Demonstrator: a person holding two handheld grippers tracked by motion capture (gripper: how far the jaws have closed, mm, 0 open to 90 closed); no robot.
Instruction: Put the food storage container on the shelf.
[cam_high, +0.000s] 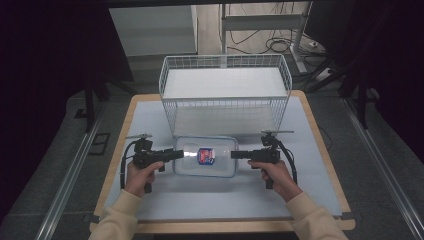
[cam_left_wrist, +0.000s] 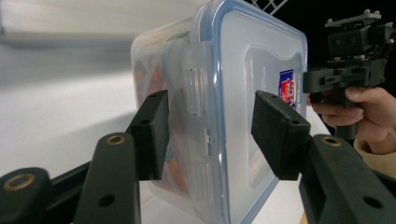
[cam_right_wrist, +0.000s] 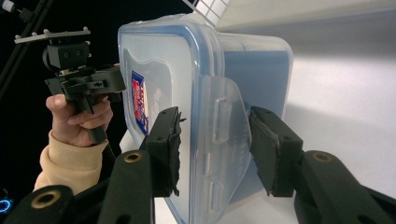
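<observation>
The clear lidded container (cam_high: 205, 156) sits at mid-bench, just before the wire basket (cam_high: 225, 90) at the far edge. The left gripper (cam_high: 179, 154) clamps its left end, the right gripper (cam_high: 236, 154) its right end.

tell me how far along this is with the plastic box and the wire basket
Done: both tongs, left and right, are at opposite ends of the lidded plastic box; the right clamps its end latch, the left straddles the other end. In hand: carrying it between them. Left, probably: setting it in the wire basket behind, which holds nothing.
</observation>
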